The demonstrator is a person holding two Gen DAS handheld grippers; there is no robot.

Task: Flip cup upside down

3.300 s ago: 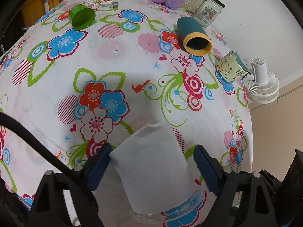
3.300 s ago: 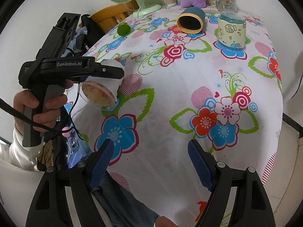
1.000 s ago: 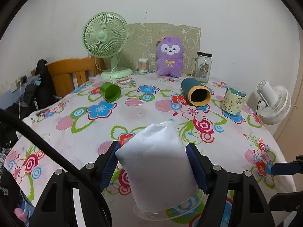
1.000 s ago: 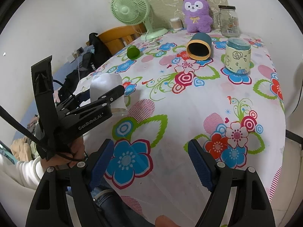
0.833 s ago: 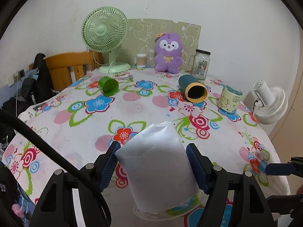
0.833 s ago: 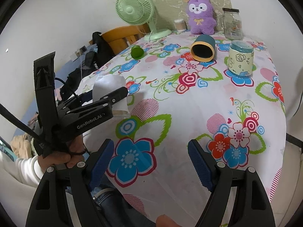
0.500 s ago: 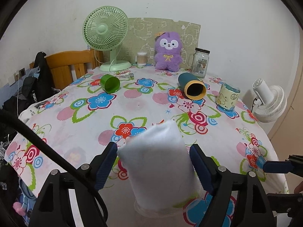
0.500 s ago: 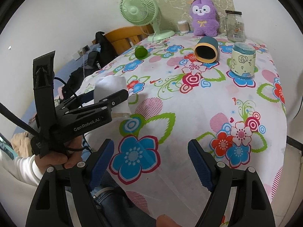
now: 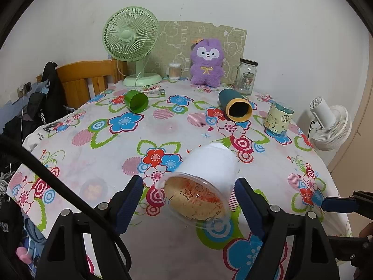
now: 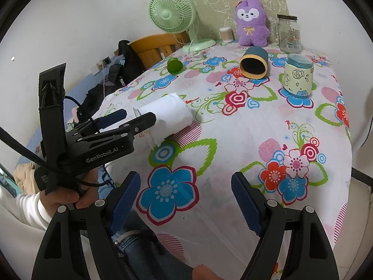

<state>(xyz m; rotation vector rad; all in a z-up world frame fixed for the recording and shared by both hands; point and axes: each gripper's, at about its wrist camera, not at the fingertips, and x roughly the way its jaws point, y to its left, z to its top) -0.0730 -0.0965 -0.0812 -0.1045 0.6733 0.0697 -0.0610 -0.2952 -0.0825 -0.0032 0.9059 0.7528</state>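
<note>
A home, plainly: flowered tablecloth (image 9: 163, 126), purple plush toy (image 9: 206, 64) beside green desk fan (image 9: 130, 39), wooden chair (image 9: 86, 79) left of that fan.

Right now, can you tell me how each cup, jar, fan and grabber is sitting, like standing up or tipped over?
white cup: on its side, mouth toward the camera
left gripper: open, not gripping the cup
right gripper: open, empty
green cup: on its side
teal tumbler: on its side
cartoon mug: upside down
glass jar: upright, lid on
green fan: upright
</note>
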